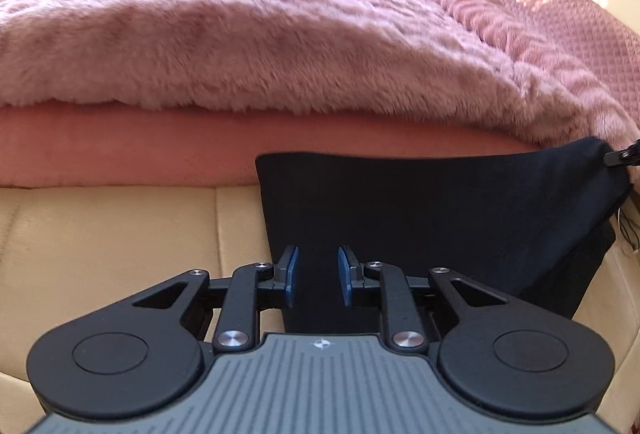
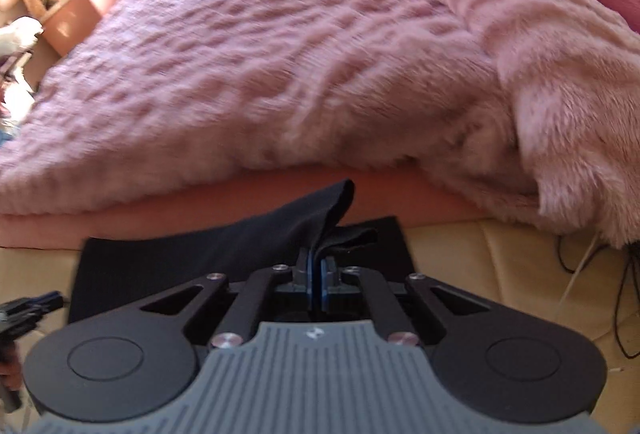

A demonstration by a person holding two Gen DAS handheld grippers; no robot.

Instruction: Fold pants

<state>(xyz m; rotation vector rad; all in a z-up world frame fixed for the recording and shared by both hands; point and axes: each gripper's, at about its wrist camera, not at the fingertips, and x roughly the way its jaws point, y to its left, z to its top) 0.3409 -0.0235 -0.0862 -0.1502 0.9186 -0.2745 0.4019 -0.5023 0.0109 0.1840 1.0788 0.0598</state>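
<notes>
Left gripper (image 1: 318, 276), nearest the lens in the left wrist view: blue pads parted with a clear gap, nothing pinched; black cloth shows through the gap, lying below and beyond the tips.

Item: pants (image 1: 420, 226), black, one pair, already doubled into a broad panel. Location: on the cream cushion (image 1: 112, 242), far edge against the bare salmon band at the foot of the pink fur blanket (image 1: 240, 34). Left edge of the panel runs straight; the gripper hovers over its near left corner.

Handling (judged from drape, not tested): light, soft, limp, no stiffness to hold a crease unaided; matte knit, unlikely to slip between rubber pads. Best taken at corners or hemmed edges, both layers together, so the fold carries across evenly. A grip in mid-panel would likely lift only the top layer.

Right gripper (image 2: 316, 288), nearest the lens in the right wrist view: pads pressed together on a bunched corner of the pants, which rises from the tips as a raised flap toward the blanket. The rest of the panel lies flat to the left of this grip. How many layers are caught cannot be told; the cloth is blurred there.

Right of the pants, on the cushion below the blanket's overhanging corner: thin dark cables (image 2: 624, 286).
</notes>
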